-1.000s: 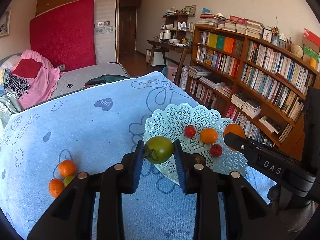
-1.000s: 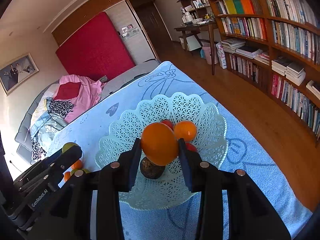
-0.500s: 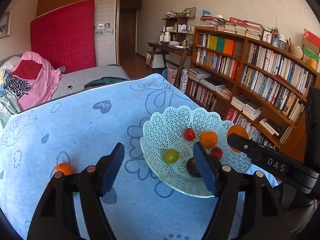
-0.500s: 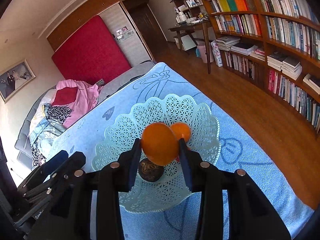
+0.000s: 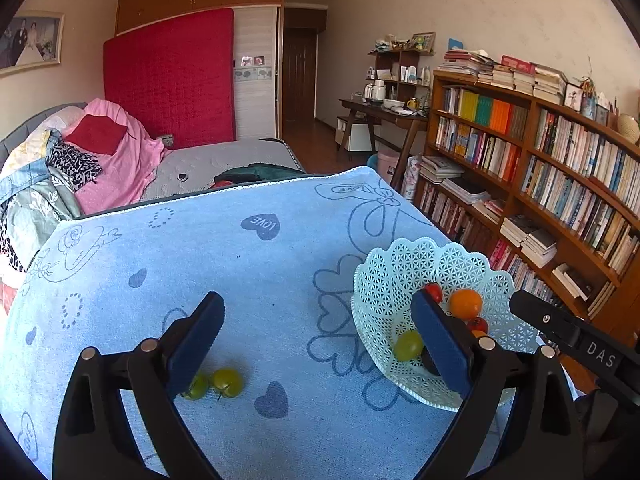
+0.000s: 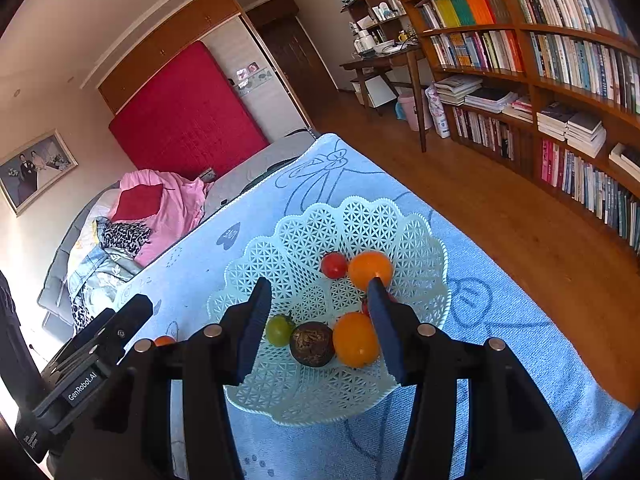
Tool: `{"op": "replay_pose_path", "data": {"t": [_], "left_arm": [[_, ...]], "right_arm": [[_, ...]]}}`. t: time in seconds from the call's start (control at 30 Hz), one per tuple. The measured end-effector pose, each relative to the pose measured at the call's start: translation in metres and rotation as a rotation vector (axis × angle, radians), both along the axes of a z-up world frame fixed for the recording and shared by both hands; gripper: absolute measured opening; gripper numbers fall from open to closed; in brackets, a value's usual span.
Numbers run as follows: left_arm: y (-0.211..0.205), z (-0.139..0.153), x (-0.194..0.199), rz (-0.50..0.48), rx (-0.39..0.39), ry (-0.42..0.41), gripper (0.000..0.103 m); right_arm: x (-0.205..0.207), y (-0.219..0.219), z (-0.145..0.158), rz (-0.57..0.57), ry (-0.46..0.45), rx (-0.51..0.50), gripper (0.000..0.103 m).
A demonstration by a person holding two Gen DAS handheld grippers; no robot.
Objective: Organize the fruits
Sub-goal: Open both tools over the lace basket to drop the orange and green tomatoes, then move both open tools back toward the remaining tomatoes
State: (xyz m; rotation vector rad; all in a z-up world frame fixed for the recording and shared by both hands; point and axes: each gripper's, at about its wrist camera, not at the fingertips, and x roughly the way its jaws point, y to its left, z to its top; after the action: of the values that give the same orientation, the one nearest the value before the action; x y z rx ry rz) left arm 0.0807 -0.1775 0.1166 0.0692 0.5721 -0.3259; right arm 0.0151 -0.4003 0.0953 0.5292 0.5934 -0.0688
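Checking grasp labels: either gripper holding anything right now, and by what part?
Nothing held. Left gripper and right gripper are both open and empty; the fruit lies in the basket.

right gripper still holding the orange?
No. In the right wrist view the right gripper is open and the orange lies in the basket beside the dark fruit.

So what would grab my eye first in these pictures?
Probably the lacy pale-green basket on the blue cloth, holding bright oranges and small tomatoes. Then the two open black claws, left and right, in front, and the big red mattress against the far wall.
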Motion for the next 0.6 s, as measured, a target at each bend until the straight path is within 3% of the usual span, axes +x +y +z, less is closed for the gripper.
{"op": "replay_pose_path", "data": {"t": [0.6], "left_arm": [[0.041, 0.002, 0.005, 0.119, 0.001, 0.013, 0.095]], "right_arm": [[0.002, 0.036, 0.001, 0.114, -0.024, -0.017, 0.052]]}}
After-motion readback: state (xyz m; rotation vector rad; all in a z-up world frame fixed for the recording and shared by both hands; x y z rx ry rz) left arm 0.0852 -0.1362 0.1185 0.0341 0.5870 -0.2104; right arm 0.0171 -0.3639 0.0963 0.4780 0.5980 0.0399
